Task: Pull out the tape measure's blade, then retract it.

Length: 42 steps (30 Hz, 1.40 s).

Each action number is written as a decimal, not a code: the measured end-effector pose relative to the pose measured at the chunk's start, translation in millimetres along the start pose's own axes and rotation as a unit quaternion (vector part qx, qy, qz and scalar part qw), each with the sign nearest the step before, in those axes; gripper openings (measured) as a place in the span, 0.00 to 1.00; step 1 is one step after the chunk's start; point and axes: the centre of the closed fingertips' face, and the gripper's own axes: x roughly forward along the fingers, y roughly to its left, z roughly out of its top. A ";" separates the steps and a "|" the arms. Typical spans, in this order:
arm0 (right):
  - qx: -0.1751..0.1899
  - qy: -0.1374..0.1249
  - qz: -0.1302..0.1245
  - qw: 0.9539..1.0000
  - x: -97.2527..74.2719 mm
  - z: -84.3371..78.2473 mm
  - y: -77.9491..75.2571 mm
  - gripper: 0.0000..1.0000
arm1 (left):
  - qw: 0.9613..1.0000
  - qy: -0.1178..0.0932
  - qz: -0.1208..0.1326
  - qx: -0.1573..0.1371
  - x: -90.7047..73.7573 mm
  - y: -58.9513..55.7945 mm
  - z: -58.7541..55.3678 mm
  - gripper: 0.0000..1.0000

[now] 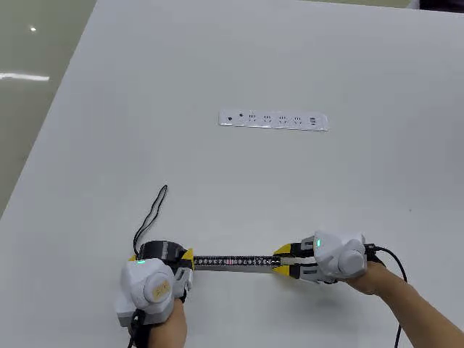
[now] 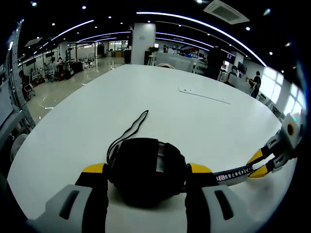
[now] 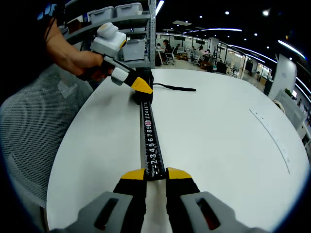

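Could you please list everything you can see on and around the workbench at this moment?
white table: one, white, under everything.
white power strip: one, white, flat at the table's far middle.
black tape measure case: one, black, near edge, between the left gripper's jaws.
blade: one, dark with pale numerals, drawn out flat from the case to the right gripper.
black wrist strap: one, black loop, lying on the table behind the case.
grey mesh chair back: one, grey, beside the table edge.
left gripper: one, white with yellow tips, shut on the case.
right gripper: one, same colours, shut on the blade's end.
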 end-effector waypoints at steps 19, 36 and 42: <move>-0.002 0.000 0.006 1.000 10.2 4.7 1.0 0.13 | 1.000 -0.004 -0.001 0.001 0.4 -0.1 0.4 0.61; -0.001 -0.002 0.009 1.000 19.6 9.2 1.5 0.13 | 1.000 -0.008 -0.003 0.001 0.1 0.1 0.4 0.61; -0.002 -0.003 0.009 1.000 22.6 12.7 2.3 0.13 | 1.000 -0.007 -0.003 0.001 0.0 -0.3 0.4 0.61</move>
